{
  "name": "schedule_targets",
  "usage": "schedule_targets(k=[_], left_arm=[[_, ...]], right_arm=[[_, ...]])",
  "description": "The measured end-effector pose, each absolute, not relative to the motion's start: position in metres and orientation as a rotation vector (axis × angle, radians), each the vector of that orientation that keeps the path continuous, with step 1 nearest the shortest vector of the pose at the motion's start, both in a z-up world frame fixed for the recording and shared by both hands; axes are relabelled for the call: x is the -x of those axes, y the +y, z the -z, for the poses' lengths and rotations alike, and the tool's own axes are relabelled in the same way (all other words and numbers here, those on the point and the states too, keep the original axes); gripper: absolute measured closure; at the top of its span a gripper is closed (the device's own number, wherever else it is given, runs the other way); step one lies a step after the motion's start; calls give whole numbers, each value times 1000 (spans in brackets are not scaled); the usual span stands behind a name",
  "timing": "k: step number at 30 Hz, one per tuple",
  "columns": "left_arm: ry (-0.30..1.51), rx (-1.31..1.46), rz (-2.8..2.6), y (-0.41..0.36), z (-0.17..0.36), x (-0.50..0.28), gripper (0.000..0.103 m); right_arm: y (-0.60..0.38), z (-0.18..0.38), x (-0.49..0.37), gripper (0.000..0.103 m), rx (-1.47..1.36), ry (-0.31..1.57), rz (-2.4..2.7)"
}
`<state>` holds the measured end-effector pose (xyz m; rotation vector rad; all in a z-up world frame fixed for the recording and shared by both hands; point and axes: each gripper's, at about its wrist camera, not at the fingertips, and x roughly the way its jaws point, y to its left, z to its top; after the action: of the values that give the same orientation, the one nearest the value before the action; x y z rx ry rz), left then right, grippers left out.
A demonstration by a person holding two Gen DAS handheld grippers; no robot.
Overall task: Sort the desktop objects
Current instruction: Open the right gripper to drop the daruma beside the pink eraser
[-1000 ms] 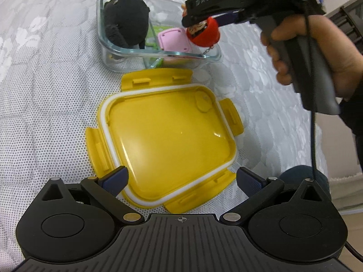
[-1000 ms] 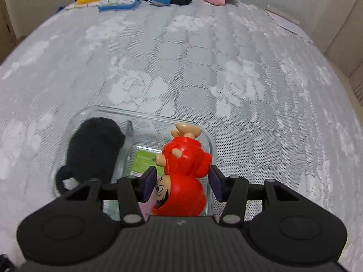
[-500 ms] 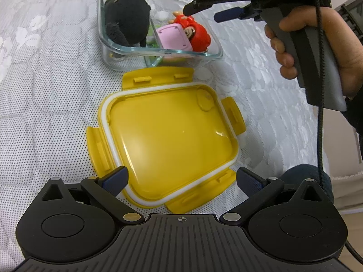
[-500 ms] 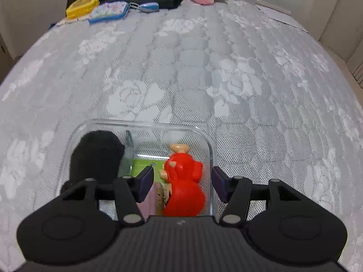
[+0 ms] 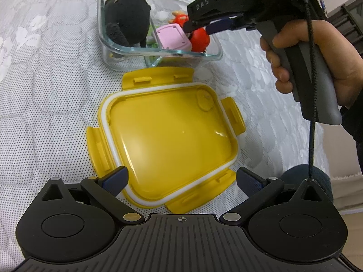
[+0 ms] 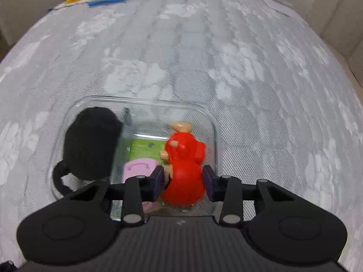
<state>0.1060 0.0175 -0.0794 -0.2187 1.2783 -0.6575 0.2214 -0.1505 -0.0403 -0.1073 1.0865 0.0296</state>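
Closing right gripper (image 6: 182, 182) jaws flanking red figurine (image 6: 184, 170) in glass container (image 6: 214, 136), left gripper (image 5: 181, 179) jaws open

Your lid (image 5: 168, 142) sits just in front of container (image 5: 211, 55); plush (image 5: 127, 20), case (image 5: 173, 36), figurine (image 6: 183, 170) inside, plush at left.

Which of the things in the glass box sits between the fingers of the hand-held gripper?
The red toy figure. It lies at the right side of the glass box, between the right hand-held gripper fingers; the black plush and pink case lie left of it.
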Motion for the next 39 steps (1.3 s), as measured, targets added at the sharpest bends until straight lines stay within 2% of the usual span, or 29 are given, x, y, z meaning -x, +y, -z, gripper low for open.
schedule_targets(k=[5, 15, 19, 21, 22, 27, 36, 39], left_arm=[[1280, 218, 658, 17, 80, -106, 0], [1280, 214, 660, 17, 80, -106, 0], [1282, 213, 656, 17, 81, -106, 0], [1283, 211, 655, 17, 81, -107, 0], [1283, 211, 655, 17, 81, -107, 0], [1282, 209, 657, 17, 81, -107, 0], [1282, 207, 653, 16, 82, -106, 0], [1282, 208, 653, 17, 82, -107, 0]], right_arm=[[-163, 27, -224, 62, -53, 1094, -75], [-166, 42, -224, 61, -281, 1270, -66], [-161, 55, -226, 55, -259, 1279, -41], [-162, 63, -227, 57, -271, 1284, -31], [-162, 67, -227, 63, -276, 1281, -33], [-147, 55, -219, 72, -118, 1189, -84], [-91, 51, -197, 74, 322, 1077, -158], [-89, 49, -198, 74, 336, 1078, -174]])
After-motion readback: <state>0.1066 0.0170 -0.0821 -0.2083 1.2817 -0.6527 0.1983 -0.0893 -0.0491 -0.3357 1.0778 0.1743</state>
